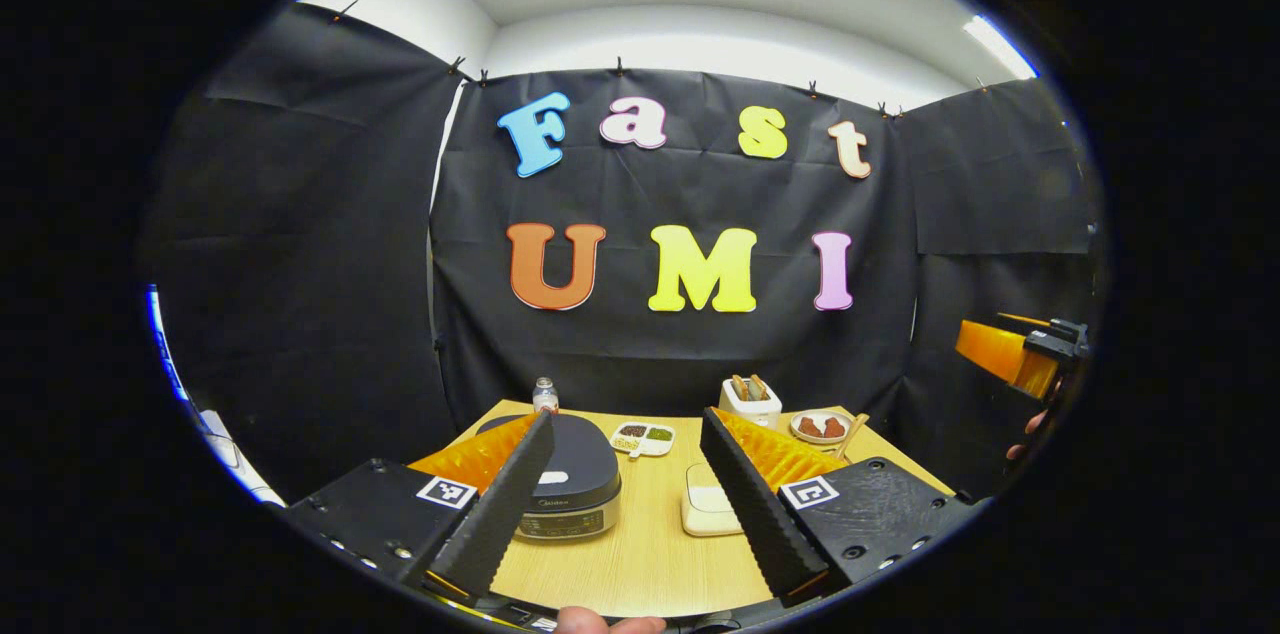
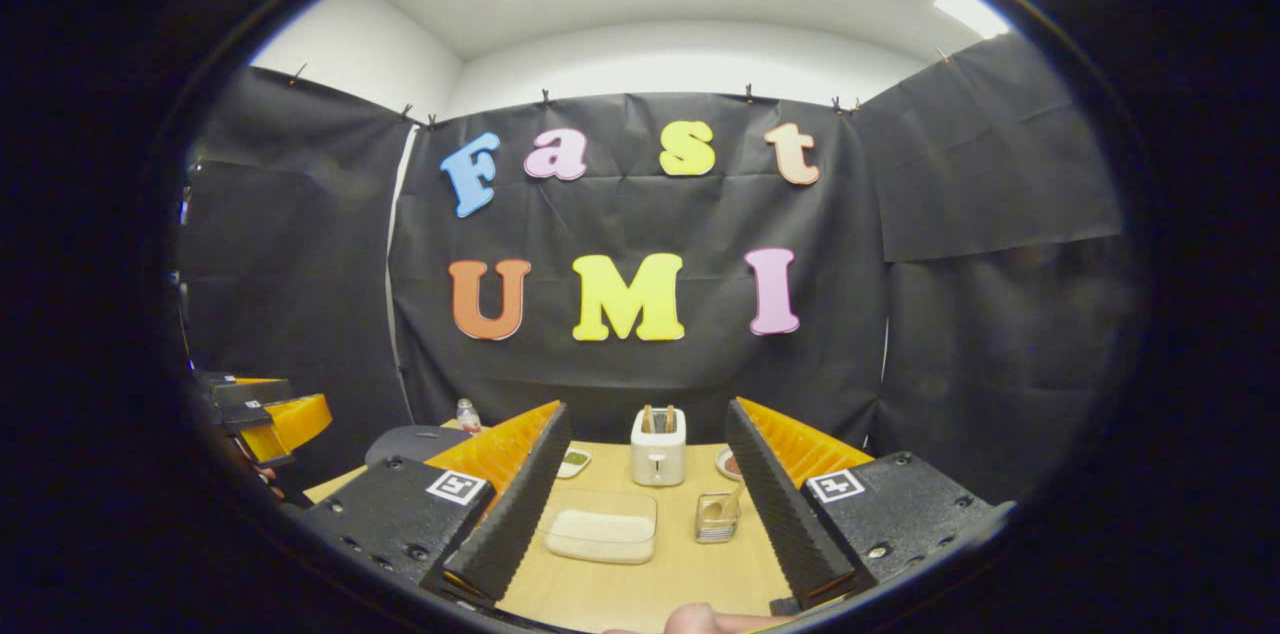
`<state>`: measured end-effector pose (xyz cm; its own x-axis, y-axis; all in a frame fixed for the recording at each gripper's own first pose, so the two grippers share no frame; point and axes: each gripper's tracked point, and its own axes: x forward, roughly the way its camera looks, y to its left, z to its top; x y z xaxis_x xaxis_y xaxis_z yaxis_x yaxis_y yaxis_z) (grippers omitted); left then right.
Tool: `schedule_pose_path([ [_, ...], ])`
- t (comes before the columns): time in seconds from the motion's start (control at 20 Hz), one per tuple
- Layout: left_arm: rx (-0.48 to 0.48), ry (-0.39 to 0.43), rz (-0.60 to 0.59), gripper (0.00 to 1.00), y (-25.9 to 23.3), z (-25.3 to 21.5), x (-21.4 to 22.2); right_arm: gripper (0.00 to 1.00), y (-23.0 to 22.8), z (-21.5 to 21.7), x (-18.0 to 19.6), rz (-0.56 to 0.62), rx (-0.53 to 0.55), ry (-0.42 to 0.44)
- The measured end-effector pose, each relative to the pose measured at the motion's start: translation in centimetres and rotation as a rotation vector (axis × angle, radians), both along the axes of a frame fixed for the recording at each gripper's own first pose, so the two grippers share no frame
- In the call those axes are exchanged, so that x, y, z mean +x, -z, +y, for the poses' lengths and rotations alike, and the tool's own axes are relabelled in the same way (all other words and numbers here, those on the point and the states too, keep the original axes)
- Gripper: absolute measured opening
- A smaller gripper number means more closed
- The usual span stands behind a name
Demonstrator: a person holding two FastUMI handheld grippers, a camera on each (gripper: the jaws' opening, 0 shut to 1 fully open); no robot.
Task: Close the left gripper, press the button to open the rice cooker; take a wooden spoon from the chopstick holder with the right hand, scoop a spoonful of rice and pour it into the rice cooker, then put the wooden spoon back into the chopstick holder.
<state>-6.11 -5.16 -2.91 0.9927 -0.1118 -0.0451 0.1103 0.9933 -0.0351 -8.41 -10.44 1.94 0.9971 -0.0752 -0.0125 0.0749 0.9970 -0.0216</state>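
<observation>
Hiding part of the rice cooker (image 1: 560, 489), left gripper (image 1: 625, 499) jaws spread; right gripper (image 2: 640, 504) likewise

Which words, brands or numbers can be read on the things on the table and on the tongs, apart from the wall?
None can be read.
Cooker: small print on its front, too blurred to read.
Bottle: label too small to read.
Left tongs: square coded markers, a pattern, no words.
Right tongs: the same kind of markers, no words.
</observation>
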Motion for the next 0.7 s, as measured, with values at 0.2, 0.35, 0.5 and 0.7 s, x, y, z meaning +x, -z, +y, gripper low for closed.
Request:
schedule_pose_path([
  [0.2, -0.006, -0.015, -0.016, 0.95, -0.4, 0.0, -1.8, 1.00, 0.7, 0.5, -2.2, 0.006, -0.004, 0.015],
  [0.35, 0.013, -0.033, -0.025, 0.95, -0.7, 0.6, -2.1, 1.00, 1.1, 0.9, -3.0, -0.005, -0.029, 0.012],
  [0.5, 0.013, -0.042, -0.030, 0.95, -0.8, 0.8, -2.2, 1.00, 2.2, 1.1, -3.4, 0.015, -0.019, 0.019],
  [0.7, 0.041, -0.034, -0.040, 0.95, -0.7, 0.3, -2.2, 1.00, 3.0, 1.2, -3.3, 0.033, -0.002, 0.022],
])
